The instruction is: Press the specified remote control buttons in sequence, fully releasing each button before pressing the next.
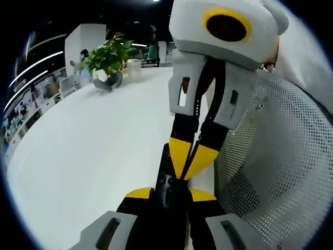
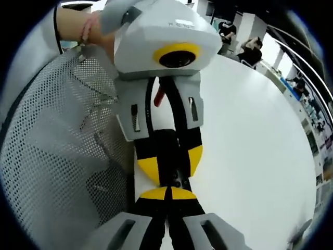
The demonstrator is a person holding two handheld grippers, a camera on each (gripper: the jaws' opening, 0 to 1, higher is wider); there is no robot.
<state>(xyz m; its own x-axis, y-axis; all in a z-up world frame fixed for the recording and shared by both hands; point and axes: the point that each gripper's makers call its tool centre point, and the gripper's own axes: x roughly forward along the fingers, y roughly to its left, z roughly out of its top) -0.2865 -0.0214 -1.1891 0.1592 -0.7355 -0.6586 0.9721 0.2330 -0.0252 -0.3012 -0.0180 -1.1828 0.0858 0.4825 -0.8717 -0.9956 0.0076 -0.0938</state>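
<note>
An office: long white table [image 1: 78, 156], potted plant [image 1: 108, 57], mesh chair [image 1: 281, 172], seated people [image 2: 250, 49].

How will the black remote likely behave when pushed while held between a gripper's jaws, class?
The remote looks like a slim hard bar, so it probably stays stiff and feels light. The left gripper clamps its narrow sides, so a press from the right gripper could tilt it or make it slip. Its dark casing looks smooth, perhaps slippery.
</note>
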